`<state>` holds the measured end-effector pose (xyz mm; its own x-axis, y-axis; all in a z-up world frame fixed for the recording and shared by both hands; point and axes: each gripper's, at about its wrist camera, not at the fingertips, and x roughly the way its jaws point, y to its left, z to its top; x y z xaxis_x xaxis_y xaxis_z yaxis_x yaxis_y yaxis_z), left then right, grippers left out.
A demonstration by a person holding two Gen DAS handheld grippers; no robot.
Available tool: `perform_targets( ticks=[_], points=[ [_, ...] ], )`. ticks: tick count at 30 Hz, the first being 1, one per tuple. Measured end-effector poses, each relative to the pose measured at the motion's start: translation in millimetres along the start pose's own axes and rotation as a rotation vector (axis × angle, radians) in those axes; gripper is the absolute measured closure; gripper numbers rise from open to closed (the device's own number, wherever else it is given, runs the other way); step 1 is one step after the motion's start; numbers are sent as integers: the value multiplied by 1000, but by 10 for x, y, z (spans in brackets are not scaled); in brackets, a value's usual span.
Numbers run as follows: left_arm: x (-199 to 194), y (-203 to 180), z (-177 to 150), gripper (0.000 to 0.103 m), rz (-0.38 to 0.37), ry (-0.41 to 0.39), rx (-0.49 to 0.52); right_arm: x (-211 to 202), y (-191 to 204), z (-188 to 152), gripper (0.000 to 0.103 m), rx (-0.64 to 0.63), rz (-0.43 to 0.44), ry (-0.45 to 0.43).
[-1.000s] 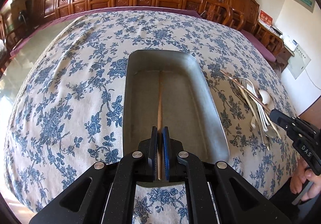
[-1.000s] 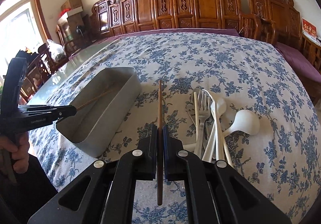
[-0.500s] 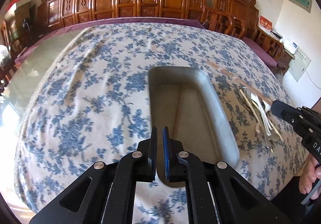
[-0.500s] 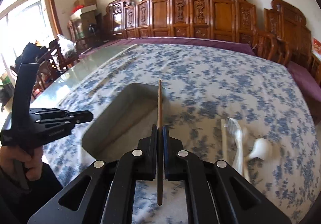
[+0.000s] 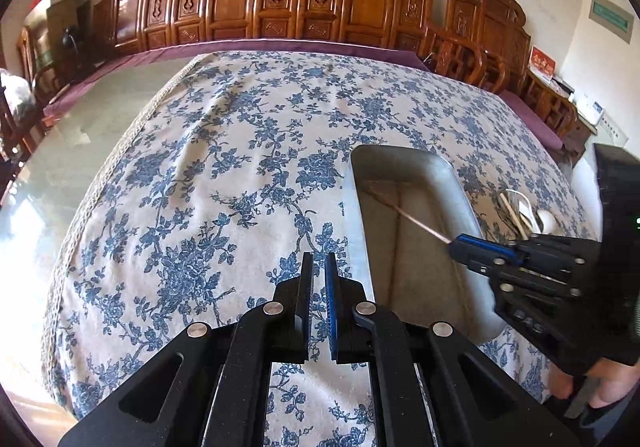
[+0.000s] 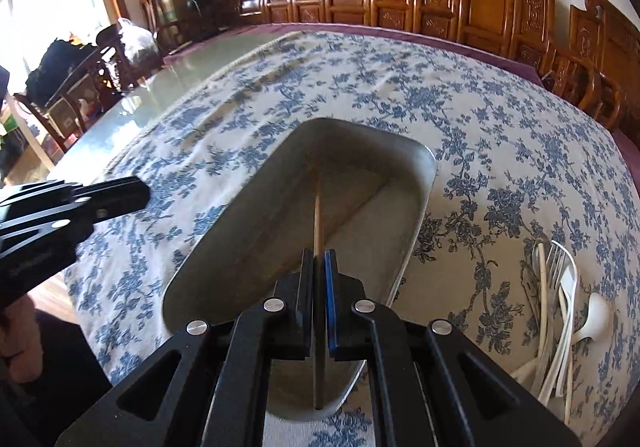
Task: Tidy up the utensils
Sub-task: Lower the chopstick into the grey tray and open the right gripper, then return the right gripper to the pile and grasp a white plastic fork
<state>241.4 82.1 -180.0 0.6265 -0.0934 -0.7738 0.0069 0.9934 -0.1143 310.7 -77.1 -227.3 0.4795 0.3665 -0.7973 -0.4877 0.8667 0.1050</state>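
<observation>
The metal tray (image 6: pixel 416 183) lies directly beneath the right gripper (image 6: pixel 319 267), which is clamped mid-length on a chopstick (image 6: pixel 317 219): thin, stiff, light, probably prone to pivoting. The left gripper (image 5: pixel 317 275), nearly closed on nothing, hovers left of the tray.
</observation>
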Motion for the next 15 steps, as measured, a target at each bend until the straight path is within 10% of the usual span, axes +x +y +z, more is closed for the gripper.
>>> perform_targets(
  ticks=[15],
  points=[
    [-194, -172, 10, 99, -8, -35, 41, -173, -62, -68, 95, 34, 66, -7]
  ],
)
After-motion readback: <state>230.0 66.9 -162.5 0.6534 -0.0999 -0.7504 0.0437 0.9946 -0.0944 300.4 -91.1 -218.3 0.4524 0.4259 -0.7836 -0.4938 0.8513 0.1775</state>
